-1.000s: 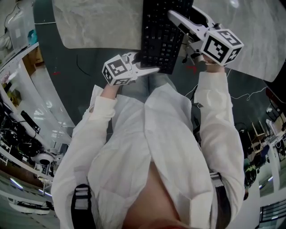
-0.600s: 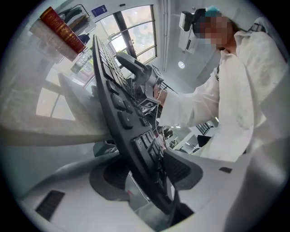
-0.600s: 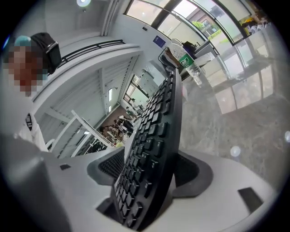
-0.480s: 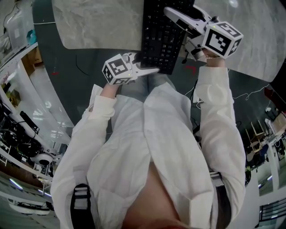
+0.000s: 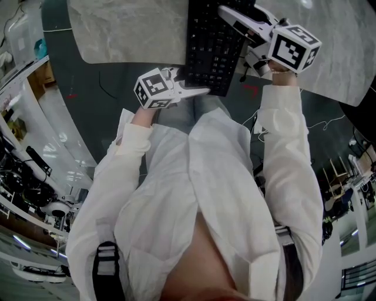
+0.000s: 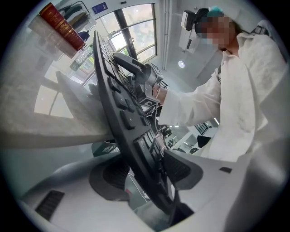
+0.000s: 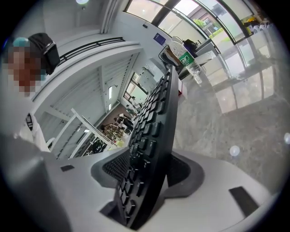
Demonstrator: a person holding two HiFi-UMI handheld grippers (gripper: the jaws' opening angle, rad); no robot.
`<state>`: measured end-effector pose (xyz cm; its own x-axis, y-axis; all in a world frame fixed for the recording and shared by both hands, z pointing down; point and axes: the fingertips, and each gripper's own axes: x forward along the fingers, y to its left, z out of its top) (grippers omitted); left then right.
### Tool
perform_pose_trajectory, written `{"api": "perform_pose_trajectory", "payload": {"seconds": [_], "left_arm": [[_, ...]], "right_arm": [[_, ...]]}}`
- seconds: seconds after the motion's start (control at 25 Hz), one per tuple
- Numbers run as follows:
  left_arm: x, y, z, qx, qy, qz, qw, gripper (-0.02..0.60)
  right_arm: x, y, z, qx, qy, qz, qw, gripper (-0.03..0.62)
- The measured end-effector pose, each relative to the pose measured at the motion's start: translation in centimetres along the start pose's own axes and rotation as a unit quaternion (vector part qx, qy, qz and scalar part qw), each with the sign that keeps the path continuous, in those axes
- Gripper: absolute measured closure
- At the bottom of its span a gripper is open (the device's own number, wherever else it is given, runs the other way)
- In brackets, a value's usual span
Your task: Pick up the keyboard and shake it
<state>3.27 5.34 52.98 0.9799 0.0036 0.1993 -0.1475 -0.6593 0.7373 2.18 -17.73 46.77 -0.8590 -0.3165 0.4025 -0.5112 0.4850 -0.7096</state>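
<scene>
Change: the jaws of the right hand-held gripper point(image 5: 227, 15) have just been closing from their widest setting. The keyboard point(image 5: 212, 47) stands between them.
Unchanged: compared with a second ago, the keyboard lies in the same place in the head view. The left hand-held gripper point(image 5: 200, 90) sits at the same corner. The right one has only edged a little along its side.
Meaning for the task: my reading is that the two-handed grasp is only now complete, so the lift and the shake are still to come.
Left hand-held gripper: jaws partly open and clamped on the keyboard's near end. Its own view shows the board edge-on between the pads point(image 6: 181, 167), with one pad on the key side and the other at the underside.
Right hand-held gripper: jaws set about as wide as the left's and gripping the keyboard's right-hand edge. Its own view shows one pad against the keys and the other behind the board, with no gap that I can see.
Keyboard position: it lies across the front edge of the marble counter point(image 5: 129, 29), with its near end hanging out past the edge towards the person.
Clearance: I cannot tell whether the far end has left the counter.
Risk (judgement): both grips are narrow and near the board's edges, so a hard shake could twist it loose.
</scene>
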Motion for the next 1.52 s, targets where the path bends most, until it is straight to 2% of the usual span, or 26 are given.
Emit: {"api": "perform_pose_trajectory", "payload": {"seconds": [0.16,0.32,0.44,0.68,0.8,1.04,1.2,1.36,1.52], "left_arm": [[0.0,0.0,0.0,-0.014,0.002,0.001,0.9999,0.341],[-0.1,-0.2,0.1,-0.036,0.003,-0.008,0.9993,0.341],[-0.6,-0.5,0.5,-0.053,-0.014,-0.019,0.9983,0.323],[-1.0,-0.7,1.2,-0.066,-0.037,-0.014,0.9970,0.314],[-1.5,-0.4,2.3,-0.075,-0.060,-0.015,0.9953,0.314],[-1.7,-0.1,2.6,-0.074,-0.059,-0.014,0.9954,0.314],[-2.4,0.0,3.3,-0.069,-0.073,-0.002,0.9949,0.314],[-2.3,0.1,3.0,-0.060,-0.060,0.005,0.9964,0.313],[-2.3,-0.3,2.7,-0.057,-0.051,0.015,0.9969,0.313]], "right_arm": [[0.0,0.3,0.4,-0.007,-0.007,0.004,1.000,0.362],[-0.3,0.0,0.3,0.010,-0.022,0.000,1.000,0.382],[-0.3,0.0,0.7,0.014,-0.034,0.001,0.999,0.401],[-0.4,0.5,1.0,0.010,-0.041,0.016,0.999,0.427],[-0.2,0.1,0.6,0.018,-0.037,0.005,0.999,0.436],[0.0,0.4,0.9,0.023,-0.045,0.014,0.999,0.445],[-0.1,1.8,1.8,0.021,-0.056,0.047,0.997,0.462],[-0.7,3.5,2.3,0.038,-0.069,0.081,0.994,0.482],[-1.6,4.3,2.0,0.045,-0.078,0.089,0.992,0.488]]}}
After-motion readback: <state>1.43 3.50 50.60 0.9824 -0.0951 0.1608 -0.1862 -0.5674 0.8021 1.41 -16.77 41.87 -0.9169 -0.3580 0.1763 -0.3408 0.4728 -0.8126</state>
